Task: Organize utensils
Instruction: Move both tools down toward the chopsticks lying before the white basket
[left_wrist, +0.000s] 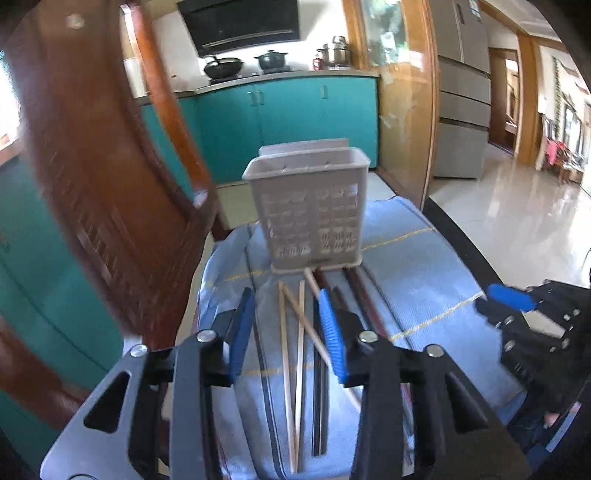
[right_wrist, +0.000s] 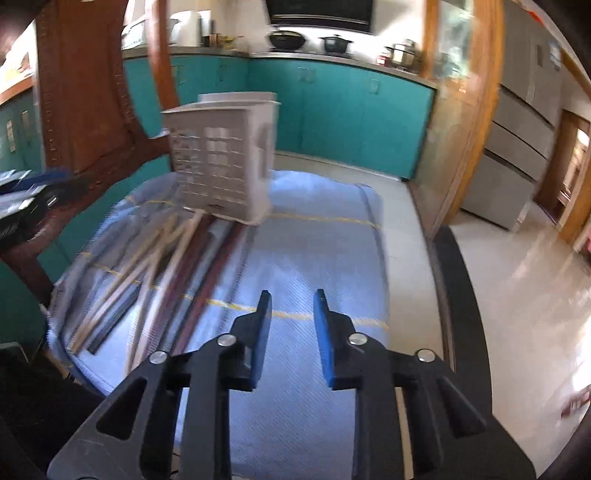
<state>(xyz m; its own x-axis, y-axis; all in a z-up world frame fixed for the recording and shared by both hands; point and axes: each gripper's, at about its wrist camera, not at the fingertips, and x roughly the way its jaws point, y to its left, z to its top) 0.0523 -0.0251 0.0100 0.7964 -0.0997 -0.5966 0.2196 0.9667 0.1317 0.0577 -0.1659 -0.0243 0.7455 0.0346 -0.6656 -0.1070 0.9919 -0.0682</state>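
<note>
A grey perforated utensil holder (left_wrist: 310, 214) (right_wrist: 225, 162) stands upright at the far side of a blue cloth (left_wrist: 424, 266) (right_wrist: 314, 258). In front of it lie several chopsticks: light wooden ones (left_wrist: 291, 350) crossed over each other, with dark ones (left_wrist: 319, 387) beside them. The right wrist view shows the same pile of chopsticks (right_wrist: 155, 266) to the left. My left gripper (left_wrist: 286, 295) hovers over the wooden chopsticks, jaws apart and not pressing on any. My right gripper (right_wrist: 291, 295) is open over bare cloth and holds nothing. It also shows in the left wrist view as the right gripper (left_wrist: 509, 299) at the right edge.
A brown wooden chair (left_wrist: 110, 184) stands close on the left of the table. The table's dark edge (right_wrist: 461, 295) runs along the right, with shiny floor tiles (right_wrist: 517, 277) beyond. Teal cabinets (left_wrist: 288, 118) and a grey fridge (left_wrist: 461, 110) are behind.
</note>
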